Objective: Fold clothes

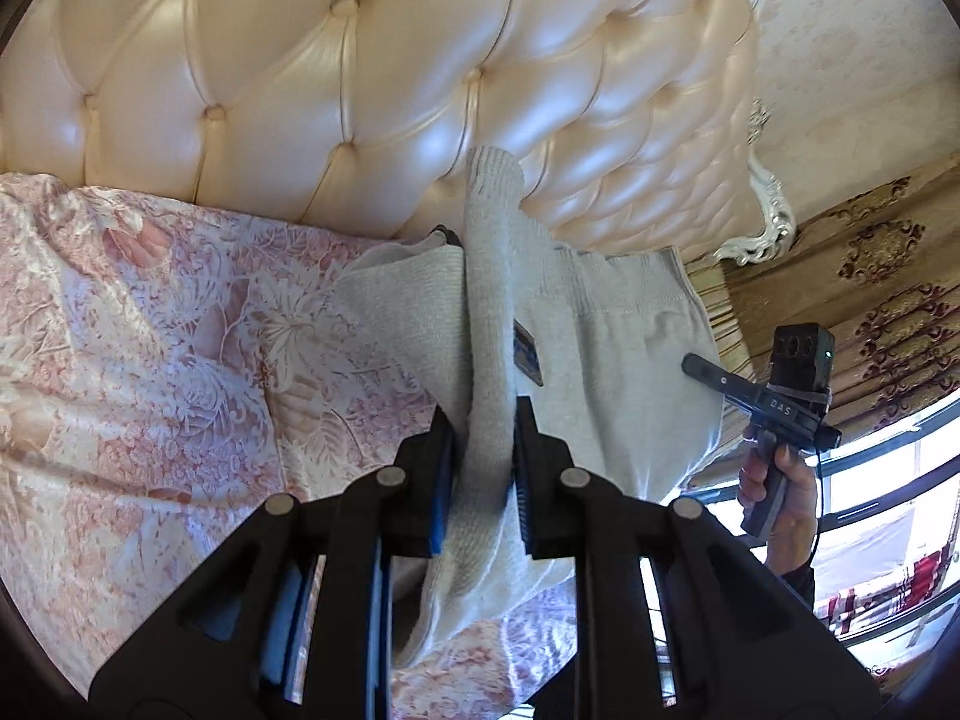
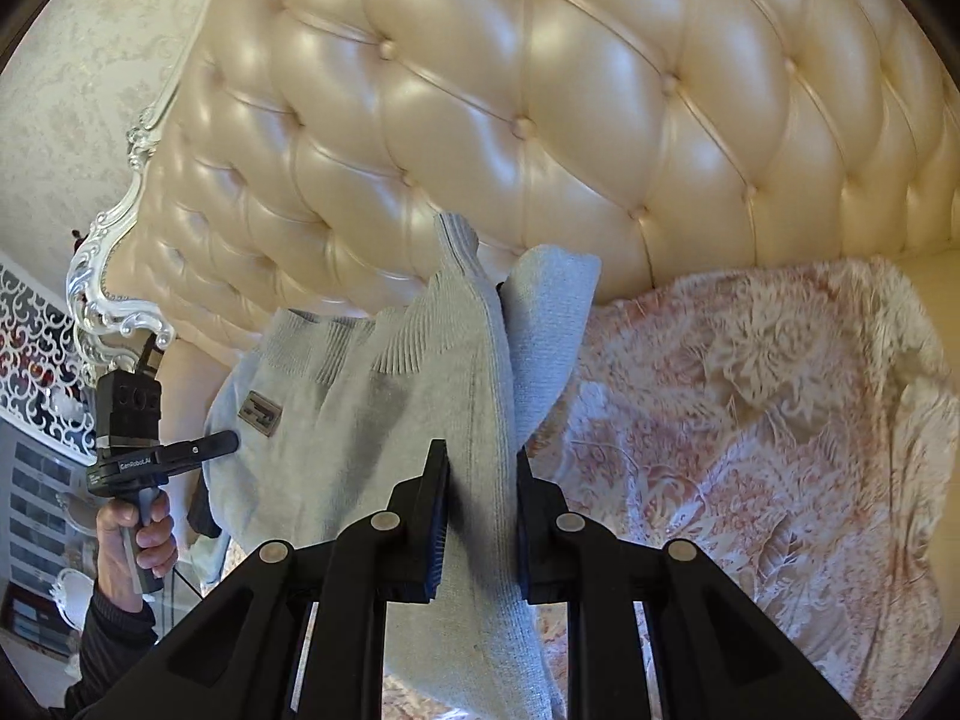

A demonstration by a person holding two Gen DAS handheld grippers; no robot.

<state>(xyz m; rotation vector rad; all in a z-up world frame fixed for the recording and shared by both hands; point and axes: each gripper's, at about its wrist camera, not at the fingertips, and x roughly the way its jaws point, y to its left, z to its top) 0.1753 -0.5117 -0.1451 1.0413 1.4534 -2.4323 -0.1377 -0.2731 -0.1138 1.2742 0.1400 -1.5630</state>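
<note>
Each hand-held gripper, left (image 1: 483, 450) and right (image 2: 480, 498), is clamped on the grey sweater (image 1: 600, 360), holding it up over the bed (image 1: 150, 330) (headboard at 12 o'clock) so it hangs flat for folding.

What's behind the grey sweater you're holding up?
Behind the grey sweater are the puffy cream headboard and pink flowery bedspread. Whatever lies directly behind the sweater is hidden.

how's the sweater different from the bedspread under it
The sweater is plain grey knit with ribbed edges and a small dark patch; the bedspread is pink-and-white floral. The sweater hangs lifted, pinched by the left gripper and right gripper; the bedspread lies spread on the bed. Both are soft fabric.
</note>
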